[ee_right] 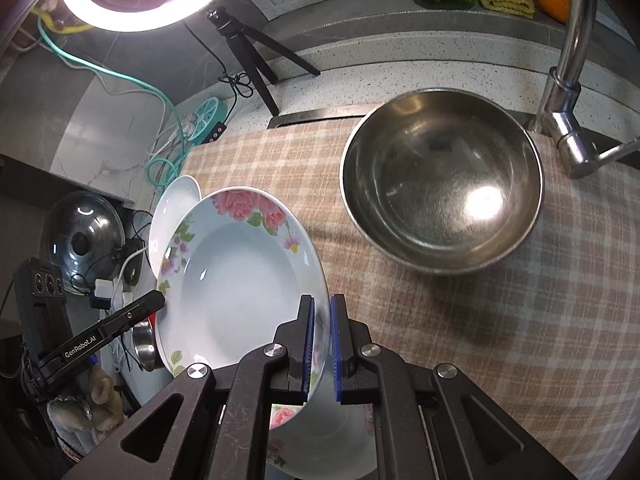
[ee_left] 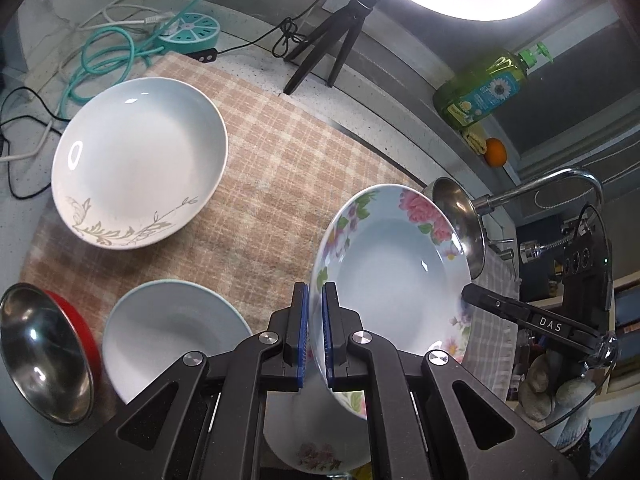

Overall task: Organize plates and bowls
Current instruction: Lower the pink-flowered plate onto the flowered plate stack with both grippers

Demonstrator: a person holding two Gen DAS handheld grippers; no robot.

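A floral plate (ee_left: 394,276) (ee_right: 236,276) is held tilted above the checked cloth by both grippers, one on each side of its rim. My left gripper (ee_left: 315,336) is shut on the rim. My right gripper (ee_right: 322,344) straddles the opposite rim; a small gap shows at one pad. Another floral plate (ee_left: 316,452) (ee_right: 320,448) lies below. A white plate with grey leaves (ee_left: 140,164) lies at the far left. A plain white bowl (ee_left: 168,332) and a red-backed steel bowl (ee_left: 44,356) lie near left. A large steel bowl (ee_right: 442,184) stands at the right.
The checked cloth (ee_left: 280,184) covers the counter. A faucet (ee_right: 568,80), a ring light (ee_right: 148,0) on a tripod (ee_left: 332,52), a soap bottle (ee_left: 484,88), an orange (ee_left: 496,152) and cables with a teal power hub (ee_left: 192,36) line the back.
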